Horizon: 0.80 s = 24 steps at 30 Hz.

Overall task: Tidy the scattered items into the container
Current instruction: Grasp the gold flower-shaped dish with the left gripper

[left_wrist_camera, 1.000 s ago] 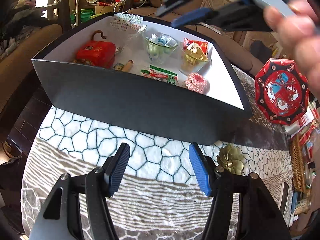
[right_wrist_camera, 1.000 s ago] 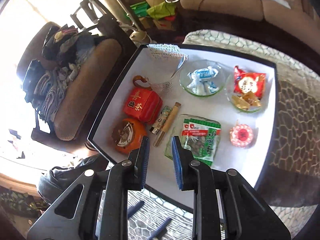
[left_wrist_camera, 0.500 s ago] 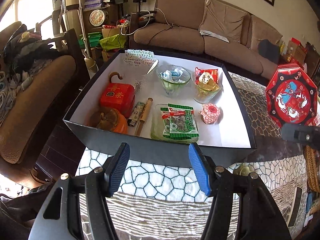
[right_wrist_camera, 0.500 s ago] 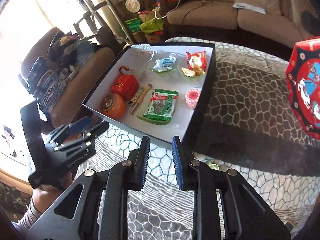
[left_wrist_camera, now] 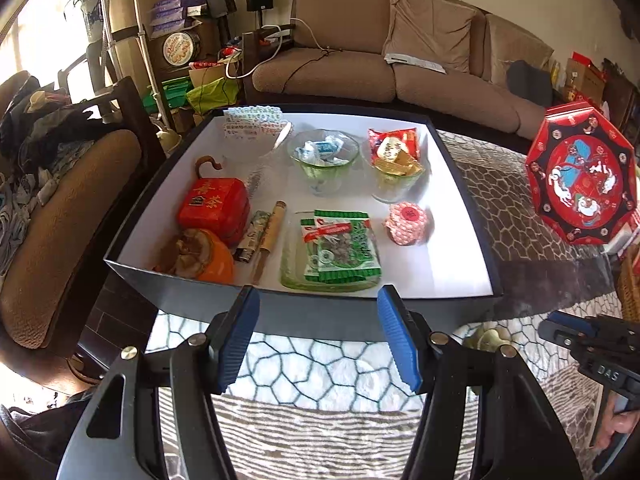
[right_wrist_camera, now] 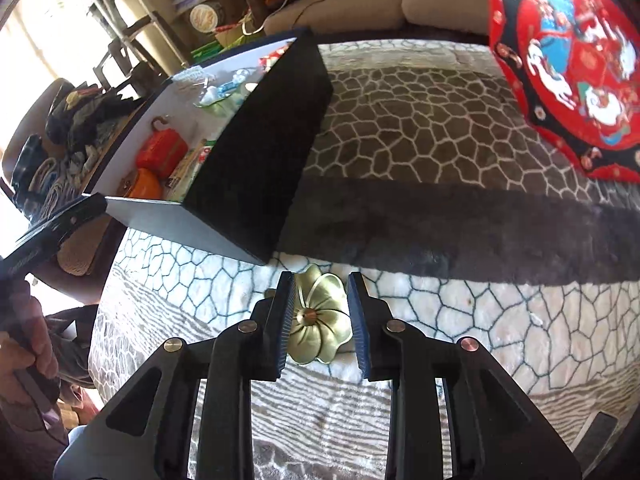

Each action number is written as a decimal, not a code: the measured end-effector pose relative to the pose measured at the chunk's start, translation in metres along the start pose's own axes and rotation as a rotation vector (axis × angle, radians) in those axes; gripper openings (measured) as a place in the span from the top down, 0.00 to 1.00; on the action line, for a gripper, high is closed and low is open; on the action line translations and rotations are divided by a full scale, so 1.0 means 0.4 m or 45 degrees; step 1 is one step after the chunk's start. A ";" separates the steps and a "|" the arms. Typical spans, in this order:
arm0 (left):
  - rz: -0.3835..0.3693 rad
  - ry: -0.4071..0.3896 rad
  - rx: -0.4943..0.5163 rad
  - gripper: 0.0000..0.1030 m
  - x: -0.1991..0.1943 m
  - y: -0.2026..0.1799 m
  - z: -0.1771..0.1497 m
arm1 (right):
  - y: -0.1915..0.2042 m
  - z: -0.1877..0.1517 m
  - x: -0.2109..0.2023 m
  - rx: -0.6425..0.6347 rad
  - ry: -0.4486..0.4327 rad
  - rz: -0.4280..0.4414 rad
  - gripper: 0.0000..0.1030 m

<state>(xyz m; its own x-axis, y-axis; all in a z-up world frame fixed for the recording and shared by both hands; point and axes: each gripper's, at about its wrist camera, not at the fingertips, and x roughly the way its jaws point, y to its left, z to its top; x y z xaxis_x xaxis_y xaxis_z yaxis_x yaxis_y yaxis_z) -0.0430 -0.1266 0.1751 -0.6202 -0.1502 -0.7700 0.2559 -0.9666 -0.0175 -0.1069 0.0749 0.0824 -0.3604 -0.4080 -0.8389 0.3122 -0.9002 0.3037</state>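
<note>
Two grippers visible. Right gripper (right_wrist_camera: 320, 320) has left the box (left_wrist_camera: 304, 312); jaws, just opening slightly, straddle brass flower (right_wrist_camera: 320, 316) at lower centre on patterned worktop (right_wrist_camera: 440, 140). Left gripper (left_wrist_camera: 318, 340) half-open, empty.

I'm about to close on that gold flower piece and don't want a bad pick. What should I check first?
1. Gold flower dish between the right tongs: ok, a pad on each side.
2. Pads touching it: cannot tell; the jaws have just been opening.
3. Flower lying flat on the blanket: ok.
4. Box has free floor: ok, bare white by the near right corner.
5. Left tongs out of the way: ok, open, holding nothing, before the box's near wall.
</note>
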 end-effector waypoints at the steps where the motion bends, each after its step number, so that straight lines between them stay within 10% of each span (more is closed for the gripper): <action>1: -0.033 0.000 0.006 0.40 -0.003 -0.018 -0.020 | -0.022 -0.007 0.012 0.027 0.006 0.002 0.75; 10: -0.203 0.193 0.110 0.40 0.121 -0.203 -0.183 | -0.131 -0.045 0.115 0.196 0.067 0.140 0.75; 24: -0.260 0.255 0.089 0.40 0.236 -0.276 -0.208 | -0.029 -0.051 0.159 -0.049 0.051 -0.033 0.85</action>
<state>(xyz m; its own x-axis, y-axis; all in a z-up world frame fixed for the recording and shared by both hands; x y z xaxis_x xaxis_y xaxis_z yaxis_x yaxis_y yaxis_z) -0.0680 -0.0169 0.0512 -0.4932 0.0859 -0.8657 0.0850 -0.9856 -0.1463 -0.1155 0.0626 0.0165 -0.3332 -0.3776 -0.8639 0.3374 -0.9034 0.2647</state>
